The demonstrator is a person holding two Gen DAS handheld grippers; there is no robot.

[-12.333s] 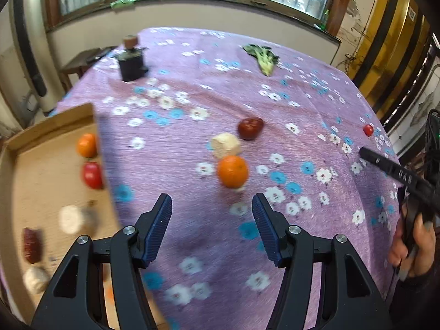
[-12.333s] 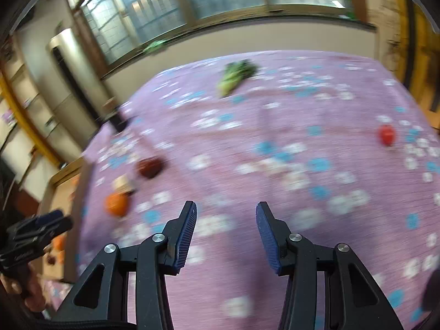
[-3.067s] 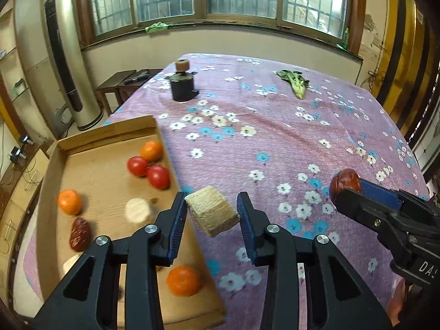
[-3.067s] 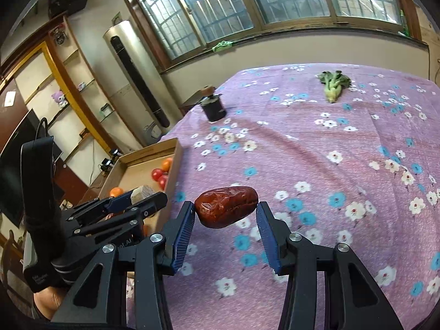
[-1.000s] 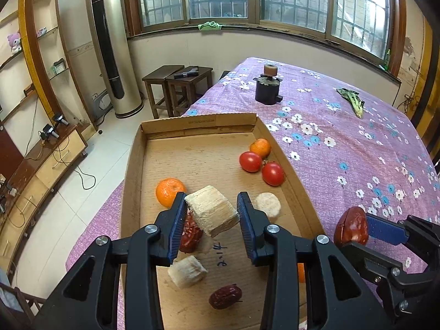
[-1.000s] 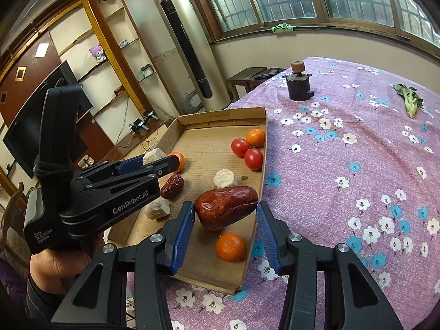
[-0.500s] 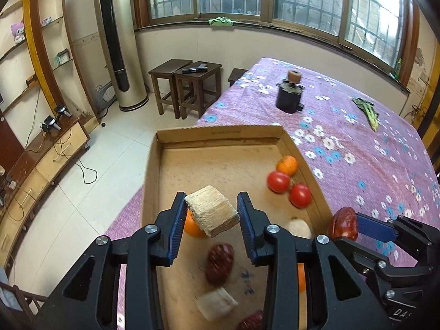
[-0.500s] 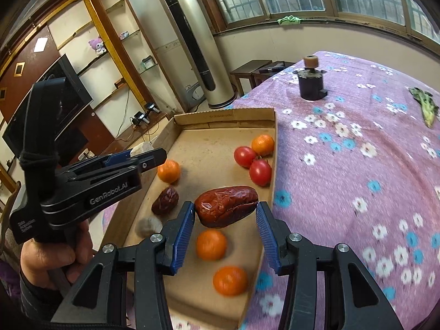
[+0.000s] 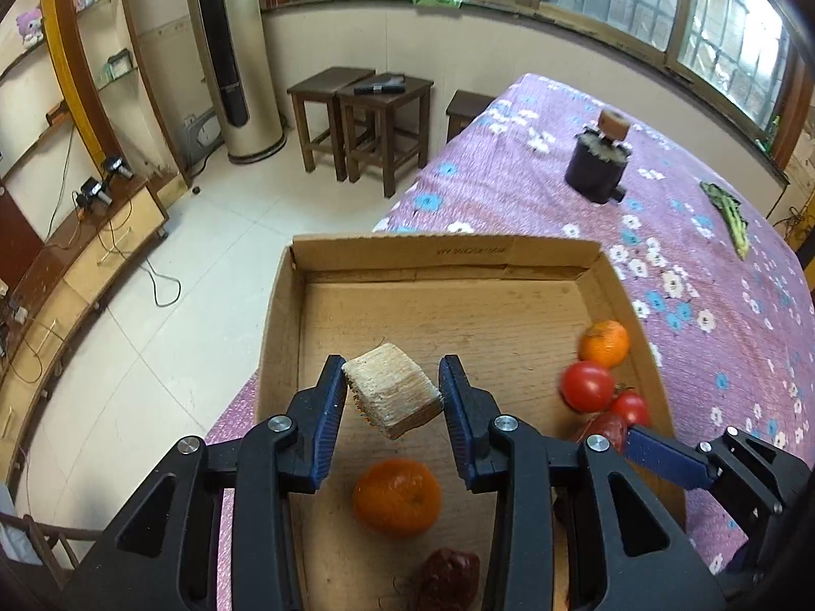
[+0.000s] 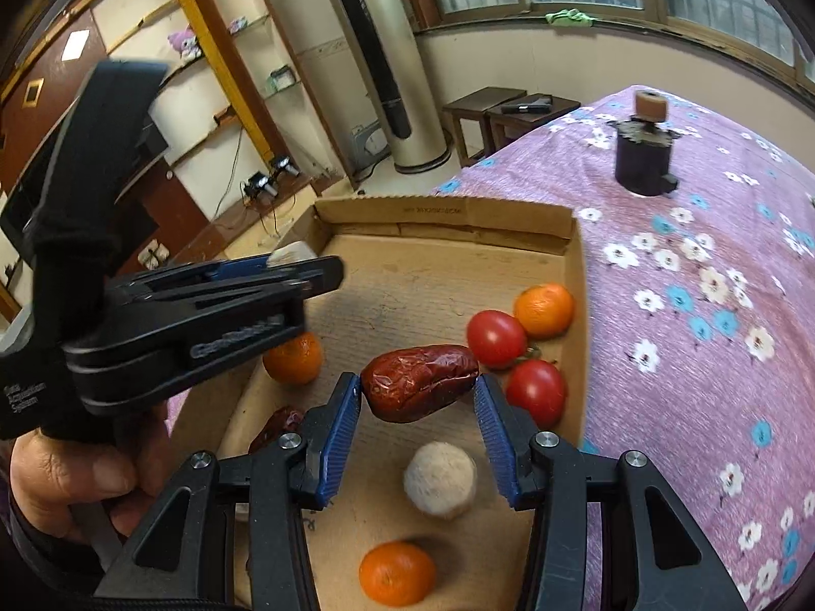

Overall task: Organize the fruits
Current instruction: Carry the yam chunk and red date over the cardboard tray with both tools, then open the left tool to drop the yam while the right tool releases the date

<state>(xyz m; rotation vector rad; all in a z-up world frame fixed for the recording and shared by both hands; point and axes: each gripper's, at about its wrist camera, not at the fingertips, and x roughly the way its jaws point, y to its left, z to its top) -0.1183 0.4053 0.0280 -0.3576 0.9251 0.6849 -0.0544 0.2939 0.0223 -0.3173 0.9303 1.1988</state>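
1. We hold a pale, fibrous, cube-shaped chunk (image 9: 391, 389) in our left gripper (image 9: 393, 397); its jaws stand narrowly apart and clamp the chunk's two sides, above the middle of the shallow brown cardboard tray (image 9: 443, 254).
2. We hold a wrinkled, dark red dried date (image 10: 420, 382) in our right gripper (image 10: 418, 420); its jaws are a little wider and pinch the date end to end, also over the tray, nearer its right wall.
3. Already lying in the tray are two red tomatoes (image 10: 496, 338) and an orange mandarin (image 10: 544, 309) against the right wall, another mandarin (image 9: 397, 496) near the middle, a third mandarin (image 10: 397, 579) toward the near end, a pale round piece (image 10: 440, 478), and another dark date (image 9: 448, 578).
4. We judge the sorting far along: most fruit sits in the tray, and both carried pieces have yet to be set down and let go.
5. Beyond the tray, the purple flowered tablecloth (image 9: 713, 275) carries only a dark cylindrical pot (image 9: 598, 168) and a green leafy vegetable (image 9: 728, 219); neither looks like fruit, so little seems left.
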